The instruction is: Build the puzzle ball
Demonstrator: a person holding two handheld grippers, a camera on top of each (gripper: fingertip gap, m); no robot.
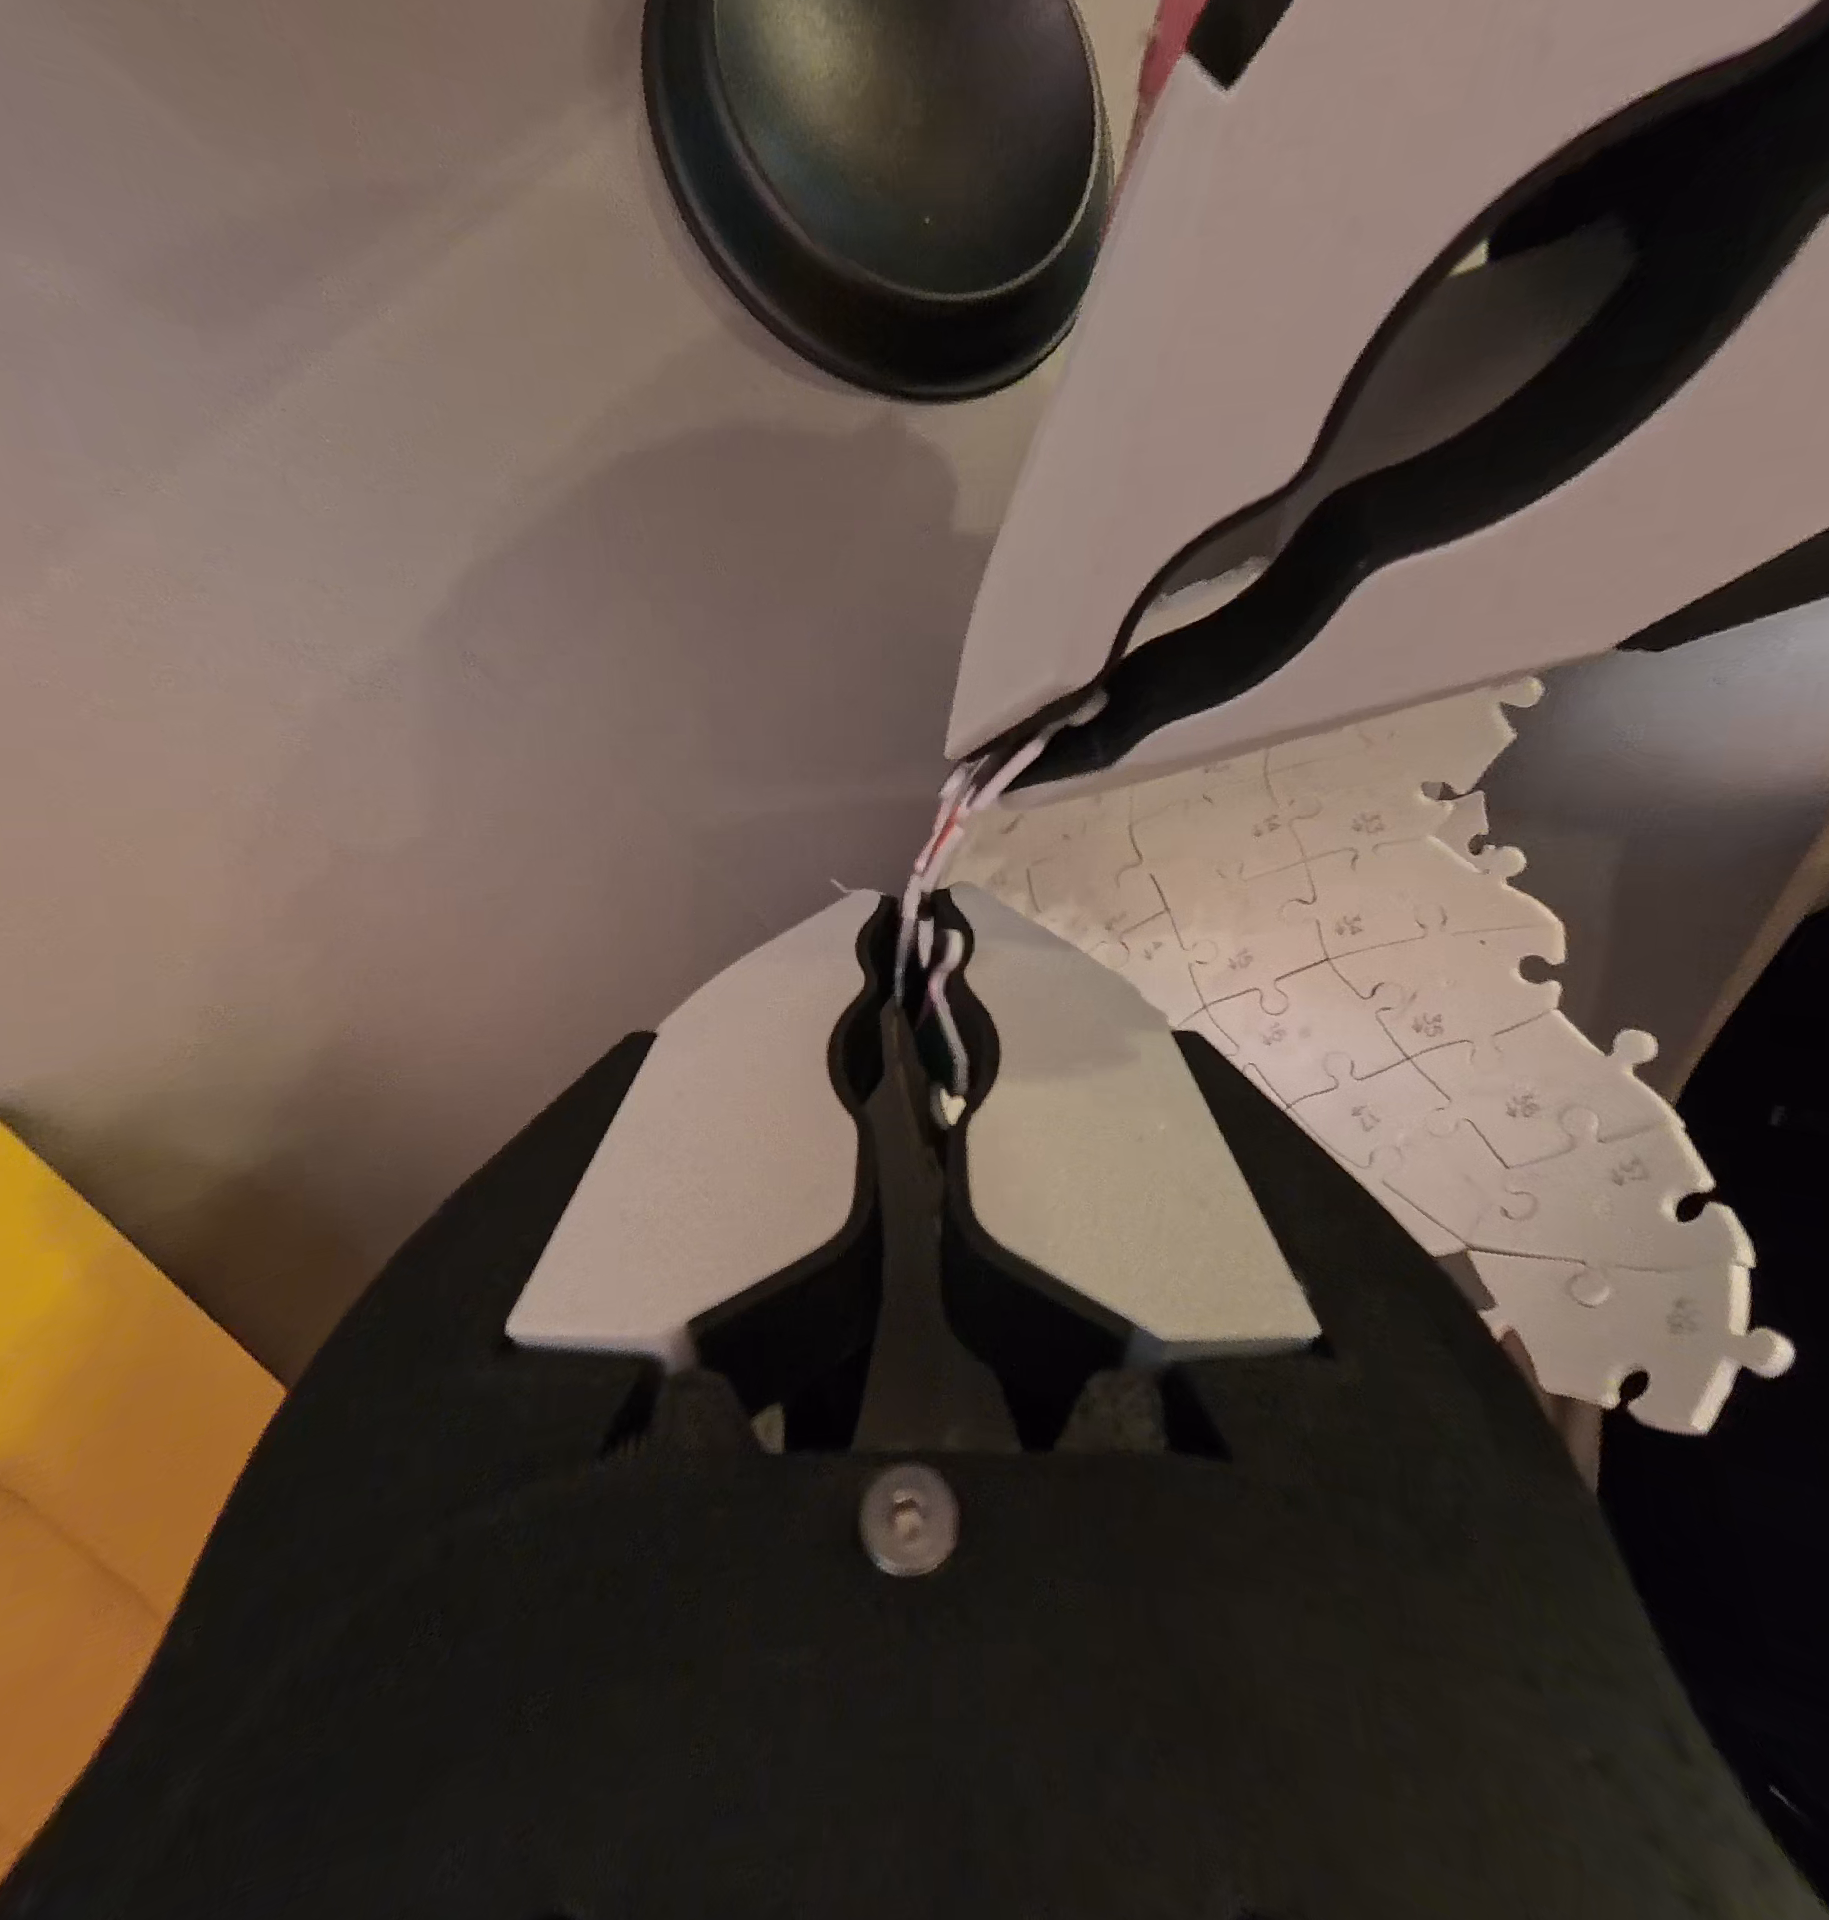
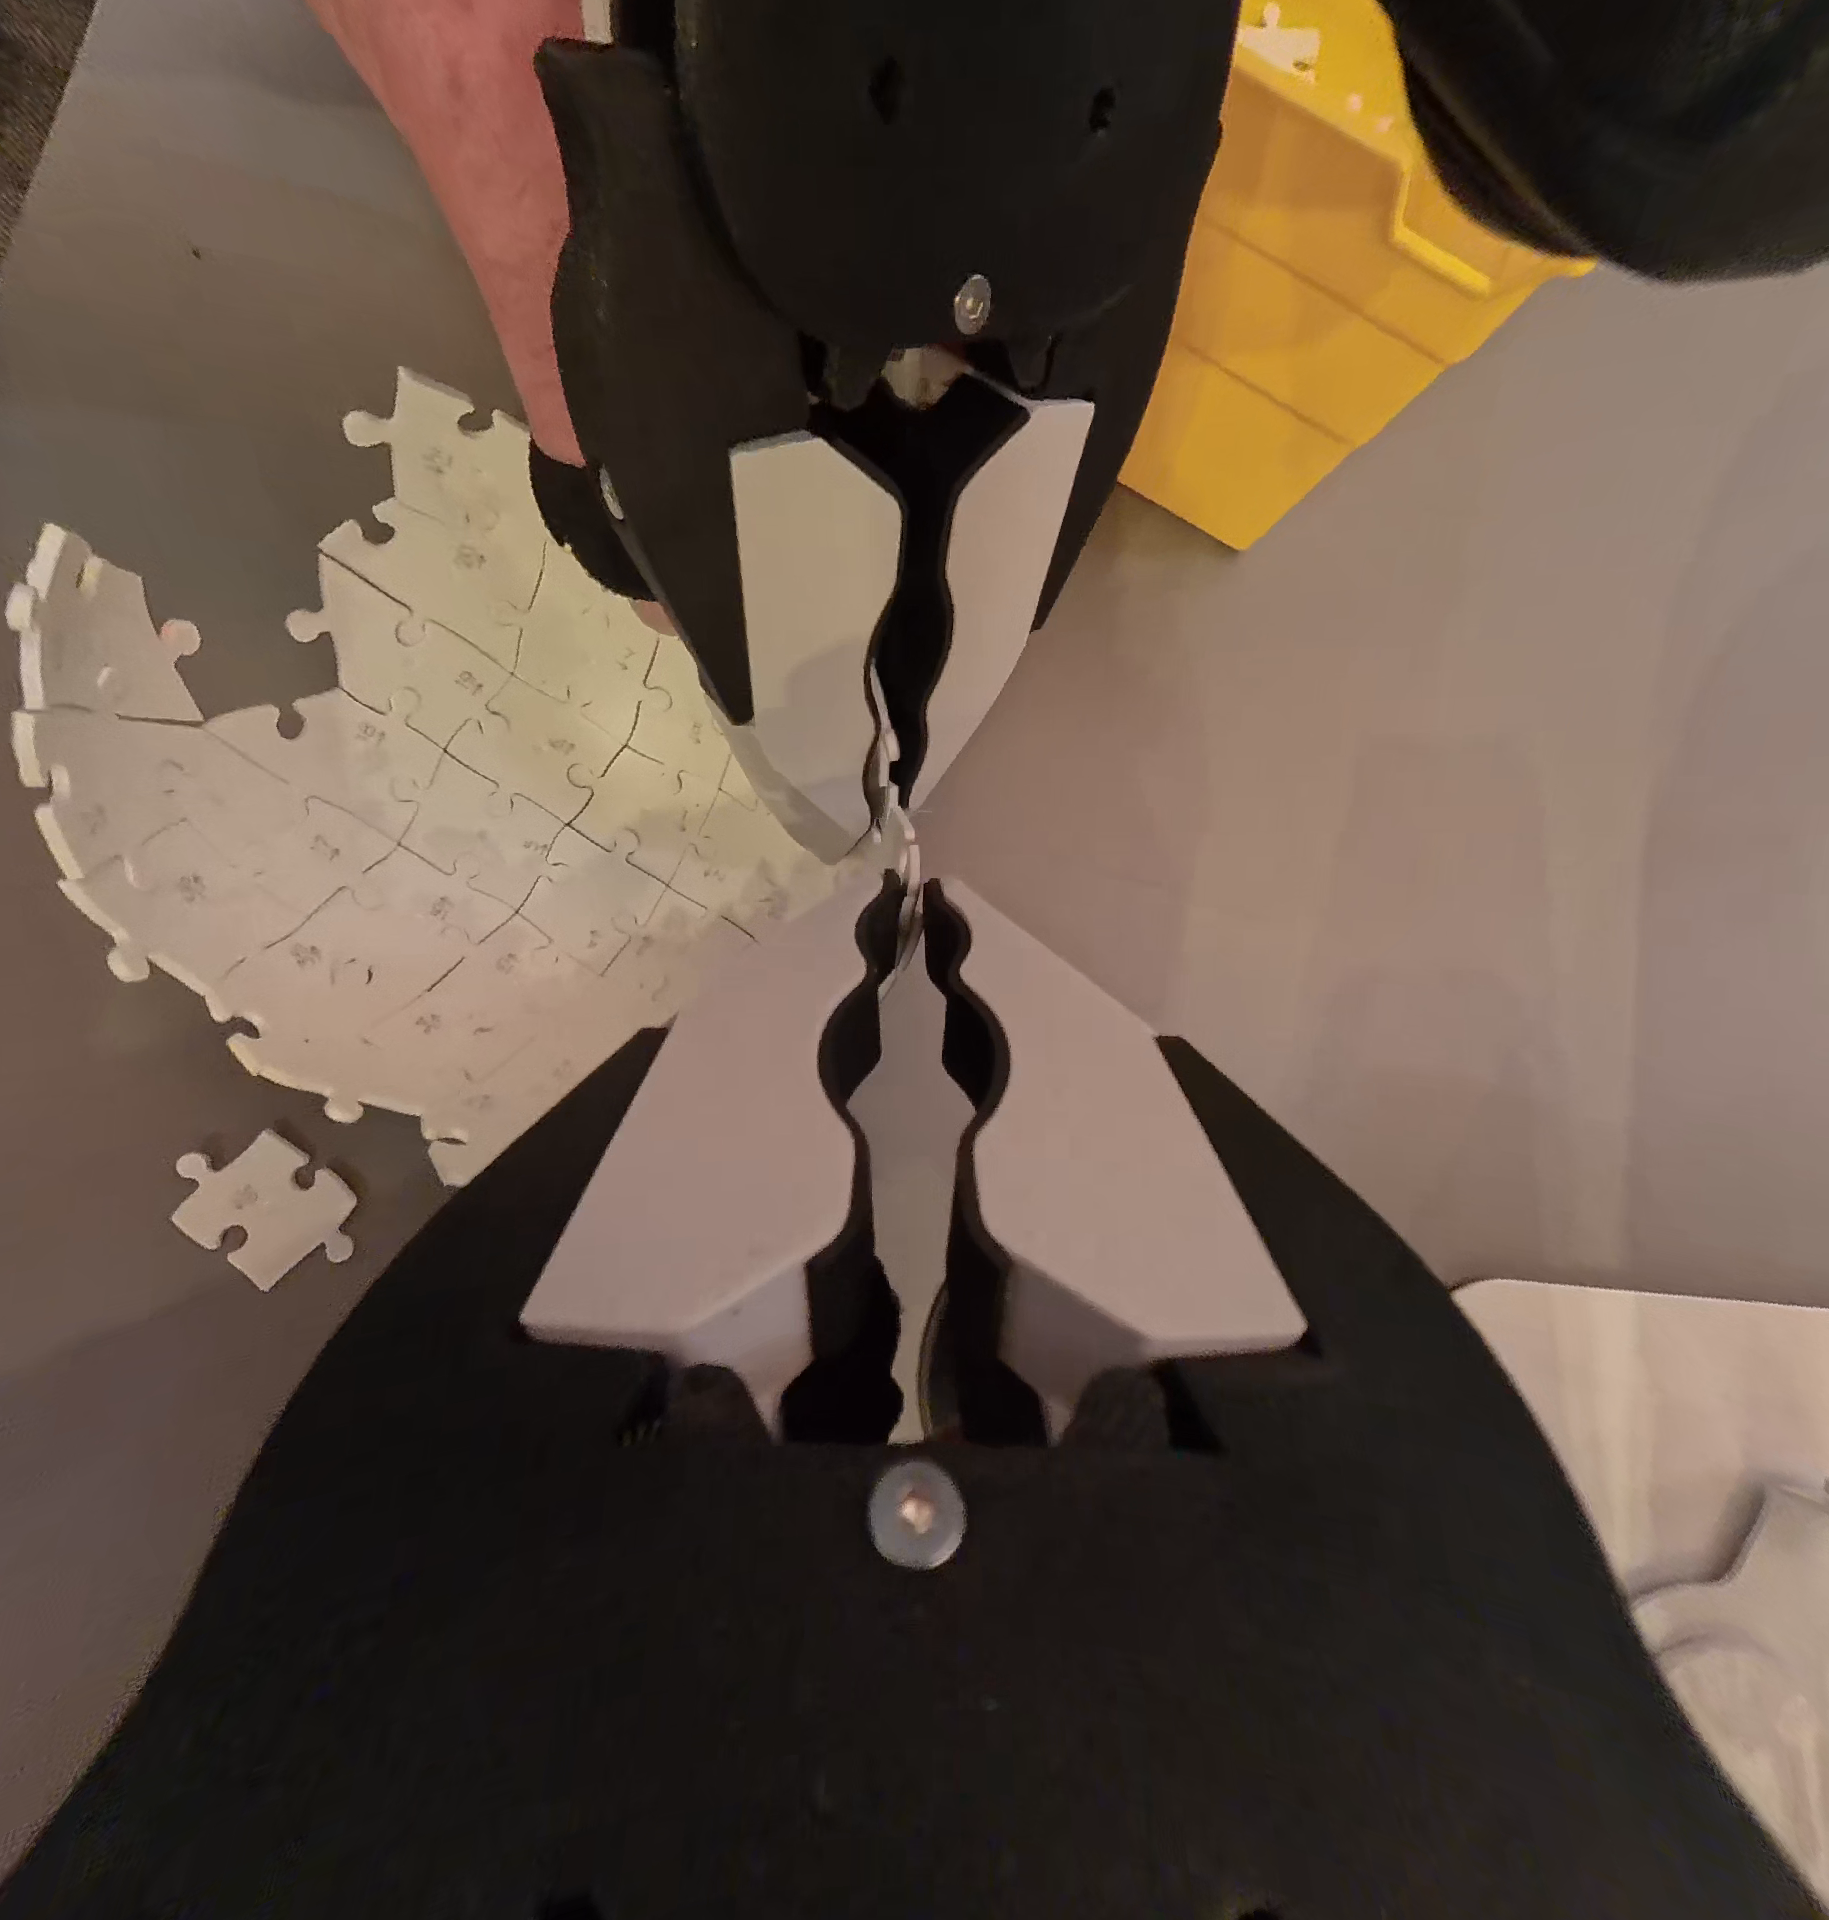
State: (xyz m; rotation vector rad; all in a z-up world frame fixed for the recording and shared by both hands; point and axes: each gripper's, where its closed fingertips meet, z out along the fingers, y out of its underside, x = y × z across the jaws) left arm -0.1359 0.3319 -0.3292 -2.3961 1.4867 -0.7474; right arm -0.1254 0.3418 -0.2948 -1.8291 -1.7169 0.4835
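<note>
Left gripper (image 1: pixel 915 920) and right gripper (image 2: pixel 915 894) pinching puzzle shell (image 2: pixel 390 831) edge, tips nearly meeting

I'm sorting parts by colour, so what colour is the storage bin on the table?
Yellow. The bin shows best in the right wrist view, behind the left gripper.

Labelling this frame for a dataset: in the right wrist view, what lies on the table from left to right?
Assembled puzzle section → loose puzzle piece just below its lower edge → yellow bin → white object at the far right.
</note>
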